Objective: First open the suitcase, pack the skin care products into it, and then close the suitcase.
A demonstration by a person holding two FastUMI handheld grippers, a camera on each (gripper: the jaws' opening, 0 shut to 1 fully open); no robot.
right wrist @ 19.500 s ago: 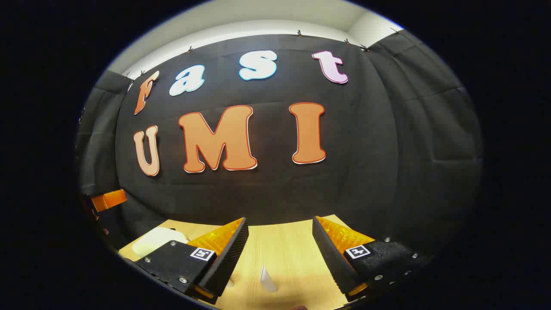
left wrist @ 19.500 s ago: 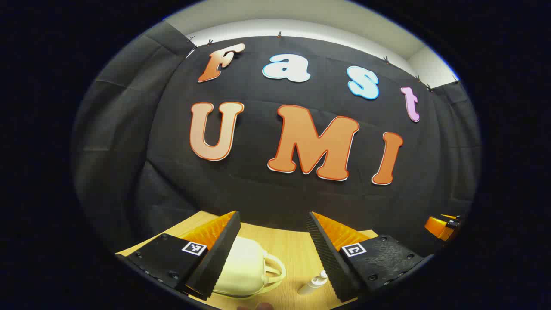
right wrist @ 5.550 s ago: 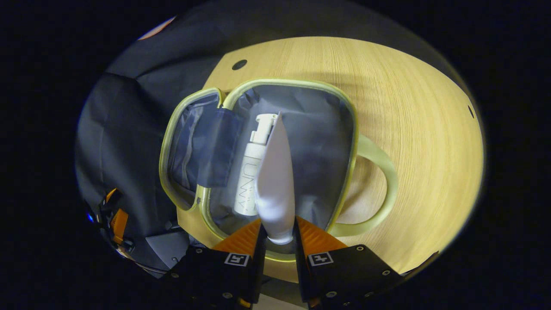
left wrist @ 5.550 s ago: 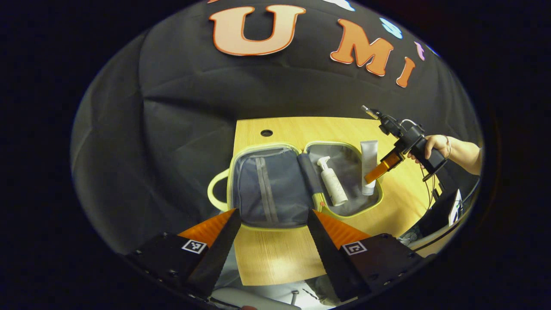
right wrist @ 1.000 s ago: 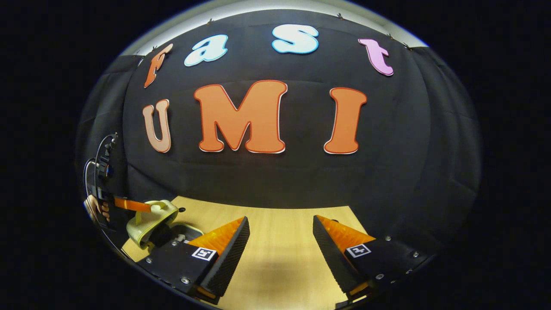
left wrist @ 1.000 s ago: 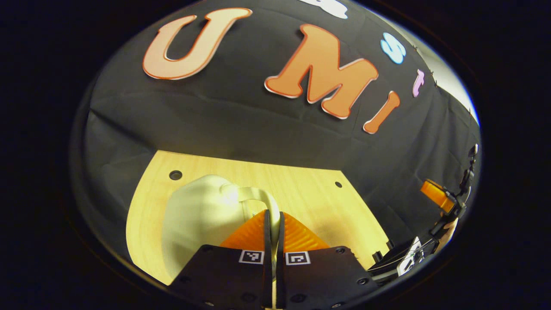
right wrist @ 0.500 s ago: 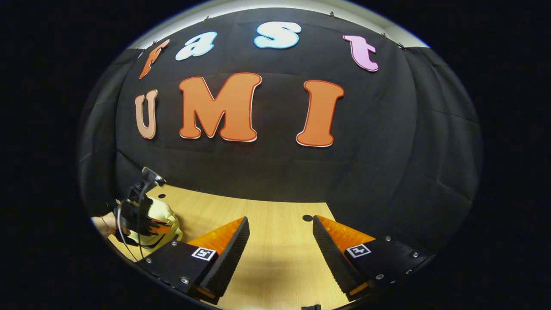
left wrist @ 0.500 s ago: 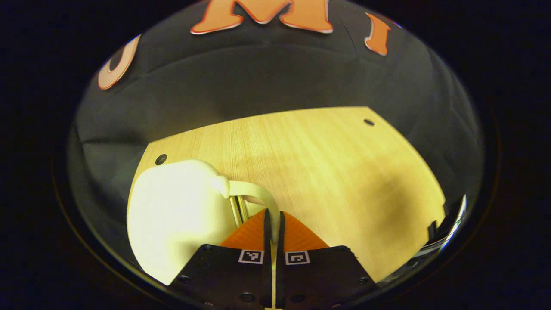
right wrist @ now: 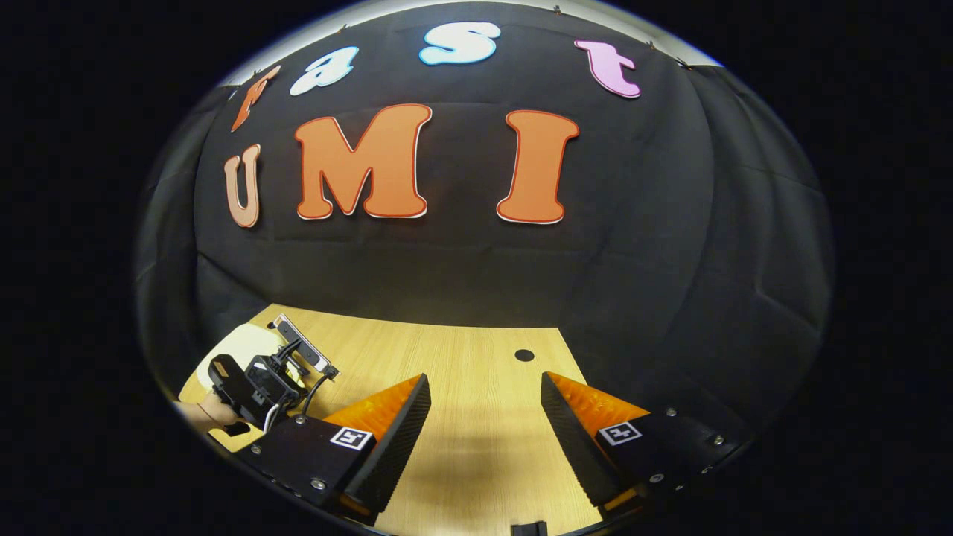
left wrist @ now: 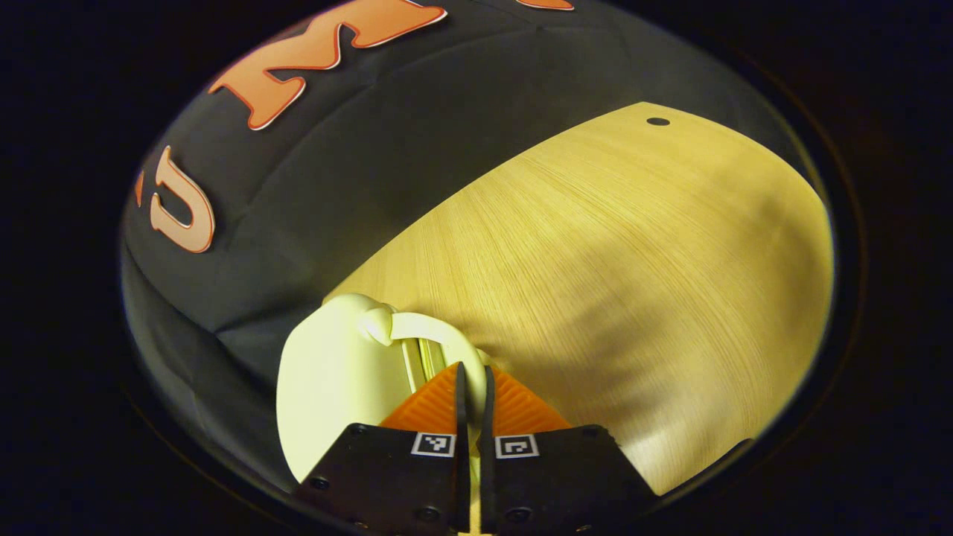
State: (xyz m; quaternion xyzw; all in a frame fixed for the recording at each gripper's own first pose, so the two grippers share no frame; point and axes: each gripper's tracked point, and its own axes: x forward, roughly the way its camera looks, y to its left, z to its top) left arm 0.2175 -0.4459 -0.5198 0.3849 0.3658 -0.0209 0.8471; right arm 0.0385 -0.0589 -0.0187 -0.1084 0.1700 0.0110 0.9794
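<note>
1 pale yellow-green closed suitcase (left wrist: 335,387) lies on the light wooden table (left wrist: 610,268); the left gripper (left wrist: 470,380) pinches its 1 looped handle (left wrist: 439,335). The right gripper (right wrist: 484,417) hangs spread, holding nothing.

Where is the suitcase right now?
In the left gripper view the closed suitcase sits lower left on the wooden table, its handle pinched by the left gripper.
</note>
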